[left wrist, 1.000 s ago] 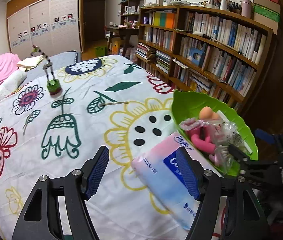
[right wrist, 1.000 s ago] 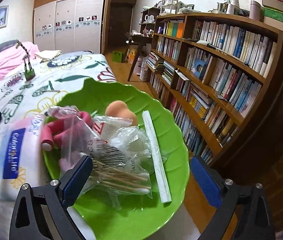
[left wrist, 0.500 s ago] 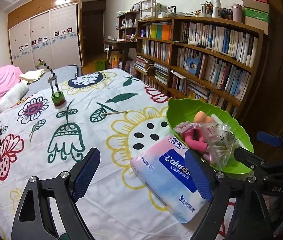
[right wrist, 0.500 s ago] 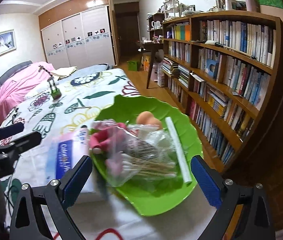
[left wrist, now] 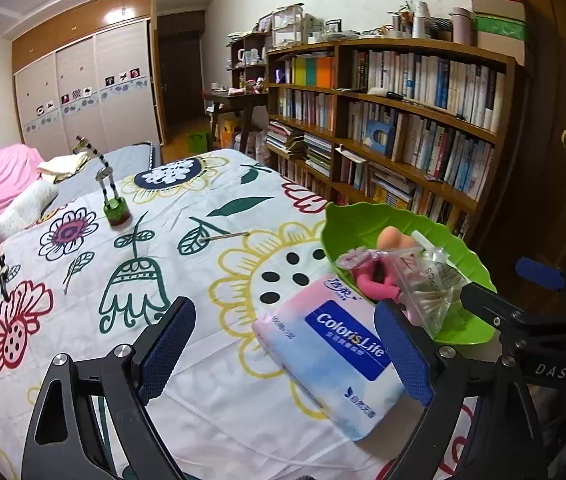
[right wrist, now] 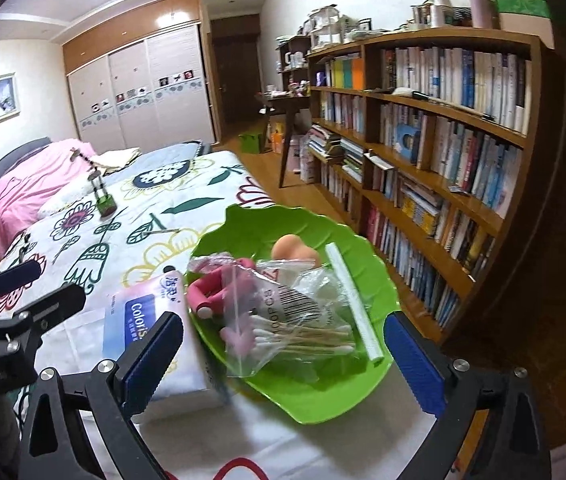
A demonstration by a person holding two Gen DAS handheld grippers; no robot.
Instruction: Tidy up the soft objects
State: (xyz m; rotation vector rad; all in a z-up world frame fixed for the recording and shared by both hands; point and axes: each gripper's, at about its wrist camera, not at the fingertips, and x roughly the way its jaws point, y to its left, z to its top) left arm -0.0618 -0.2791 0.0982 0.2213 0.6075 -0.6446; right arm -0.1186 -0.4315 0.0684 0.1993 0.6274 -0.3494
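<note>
Left wrist view: left hand-held gripper (left wrist: 285, 350) tilts downward, jaws opening, tissue pack (left wrist: 333, 360) lying loose between them. Right hand-held gripper (right wrist: 283, 354) angles down over the green plate (right wrist: 323, 392), jaws wide apart, gripping nothing.

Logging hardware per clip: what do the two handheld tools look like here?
Both match: the left tool and right tool have black skeletal metal arms with cut-outs and silver bolts, and fingers faced with dark blue textured pads. Seen from the left, the right tool's body bears white "DAS" lettering.
</note>
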